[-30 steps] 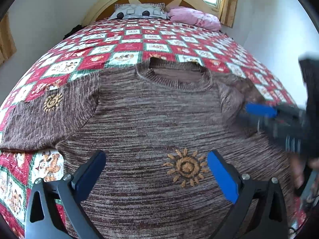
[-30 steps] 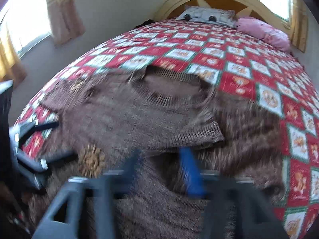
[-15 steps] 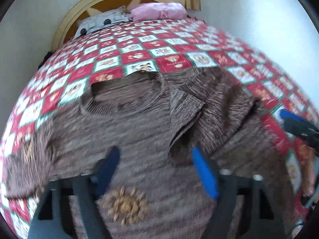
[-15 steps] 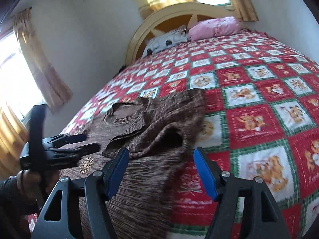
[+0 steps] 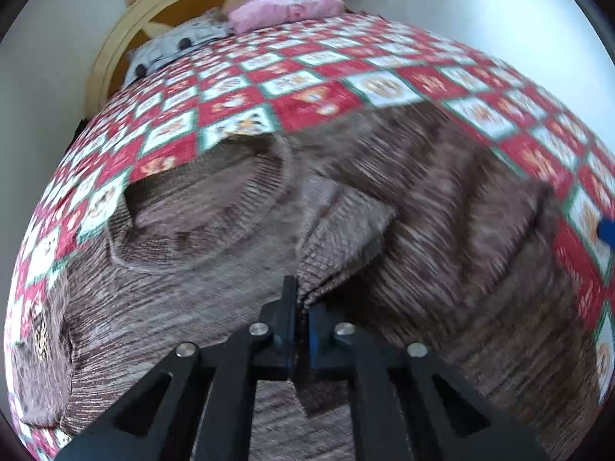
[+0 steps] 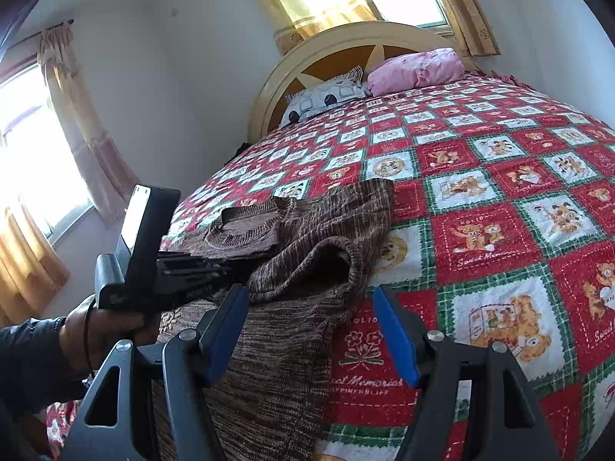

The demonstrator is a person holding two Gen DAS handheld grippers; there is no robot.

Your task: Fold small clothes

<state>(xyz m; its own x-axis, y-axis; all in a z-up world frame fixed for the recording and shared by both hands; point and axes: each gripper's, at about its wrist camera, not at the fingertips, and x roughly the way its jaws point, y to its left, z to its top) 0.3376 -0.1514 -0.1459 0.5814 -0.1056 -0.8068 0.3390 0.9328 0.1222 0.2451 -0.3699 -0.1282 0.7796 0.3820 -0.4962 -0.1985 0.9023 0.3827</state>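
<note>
The sweater (image 5: 215, 276) lies flat on the quilt (image 5: 315, 100) at the near end of the bed, collar (image 5: 200, 207) toward the far end. Its right sleeve (image 5: 346, 246) is folded in across the chest, cuff toward the near side.

The left gripper (image 5: 301, 299) has just been closing, and its jaws now stand pressed together on the ribbed cuff edge of that sleeve; a pinch of knit bunches up between the fingers (image 5: 286, 307). In the right wrist view the same gripper (image 6: 215, 265) reaches in from the left over the sweater (image 6: 307, 253), held by a hand (image 6: 103, 330) in a dark sleeve (image 6: 30, 361).

The right gripper (image 6: 311, 330) has its jaws spread wide and grips nothing. Its left pad (image 6: 226, 330) is over the sweater's right side; its right pad (image 6: 396, 338) is over bare quilt (image 6: 499, 230). A blue tip of it shows at the right edge of the left wrist view (image 5: 607, 230).

At the far end, a pink pillow (image 6: 415, 69) and a patterned pillow (image 6: 326, 98) lie side by side against the headboard (image 6: 346, 42). No container is in view.
</note>
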